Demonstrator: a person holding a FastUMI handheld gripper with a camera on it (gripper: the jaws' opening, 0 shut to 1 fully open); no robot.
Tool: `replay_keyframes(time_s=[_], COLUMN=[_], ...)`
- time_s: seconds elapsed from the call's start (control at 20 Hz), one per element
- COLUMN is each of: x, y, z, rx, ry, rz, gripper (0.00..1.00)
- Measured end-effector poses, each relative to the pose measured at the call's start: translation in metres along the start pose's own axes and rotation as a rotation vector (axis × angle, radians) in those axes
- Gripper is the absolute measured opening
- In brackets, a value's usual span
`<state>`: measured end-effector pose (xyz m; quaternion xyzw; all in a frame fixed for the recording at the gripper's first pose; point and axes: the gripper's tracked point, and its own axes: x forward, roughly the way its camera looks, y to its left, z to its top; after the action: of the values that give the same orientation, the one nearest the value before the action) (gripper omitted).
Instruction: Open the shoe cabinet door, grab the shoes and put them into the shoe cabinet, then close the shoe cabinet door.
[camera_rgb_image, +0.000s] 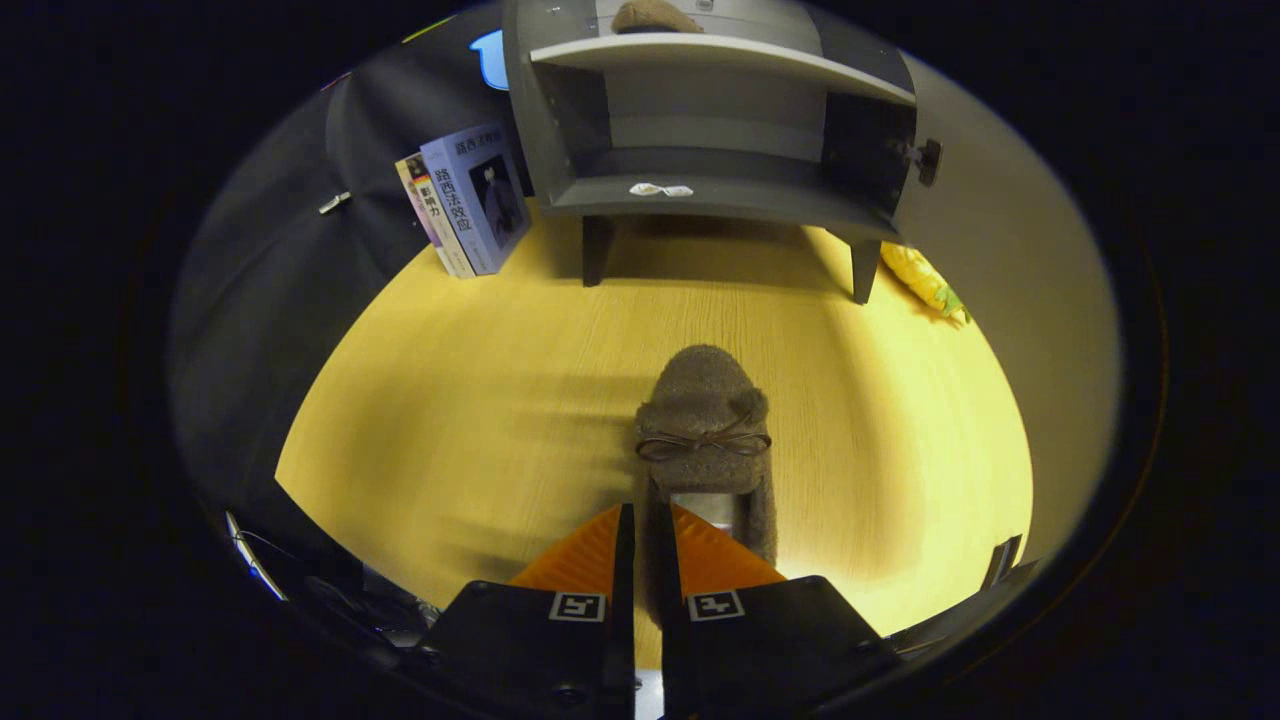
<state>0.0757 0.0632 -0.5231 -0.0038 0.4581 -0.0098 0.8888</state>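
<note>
Gripper (645, 540) fingers stand nearly closed, with a narrow gap between them. The heel edge of a brown fuzzy slipper with a thin bow across its top (705, 430) sits in that gap, pinched on both sides. The slipper points away from the fingers, toe toward the cabinet, over the pale yellow wood-grain tabletop (480, 400). Whether its sole touches the tabletop cannot be told.

Beyond the slipper, well apart from it, stands the grey shoe cabinet on short dark legs (720, 190). Its door (985, 230) is swung open to the right; a dark knob (930, 160) shows on the door's inner edge. The cabinet interior is exposed, with one light grey shelf (720, 60) dividing an upper and a lower compartment. A second brown fuzzy shoe (655, 15) rests on the shelf in the upper compartment, partly cut off from sight. A small white tag-like item (660, 189) lies on the front of the lower compartment's floor.

Left of the cabinet, two books (465, 200) stand upright, just beside the cabinet's left side and leaning against the booth's dark cloth wall (290, 260). Right of the cabinet, behind its front right leg, a yellow object with a green tip (925, 280) lies on the tabletop near the open door.
</note>
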Motion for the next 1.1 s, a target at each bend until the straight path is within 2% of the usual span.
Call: replay_keyframes(time_s=[0.3,0.85,0.95,1.1], x=[0.041,0.083,0.087,0.088], y=[0.002,-0.009,-0.01,-0.013], z=[-0.002,0.046,0.055,0.055], rx=[-0.01,-0.071,-0.051,-0.043], ry=[0.01,-0.229,-0.306,-0.335], rz=[0.0,-0.04,-0.035,-0.039], gripper=[0.16,0.13,0.13,0.12])
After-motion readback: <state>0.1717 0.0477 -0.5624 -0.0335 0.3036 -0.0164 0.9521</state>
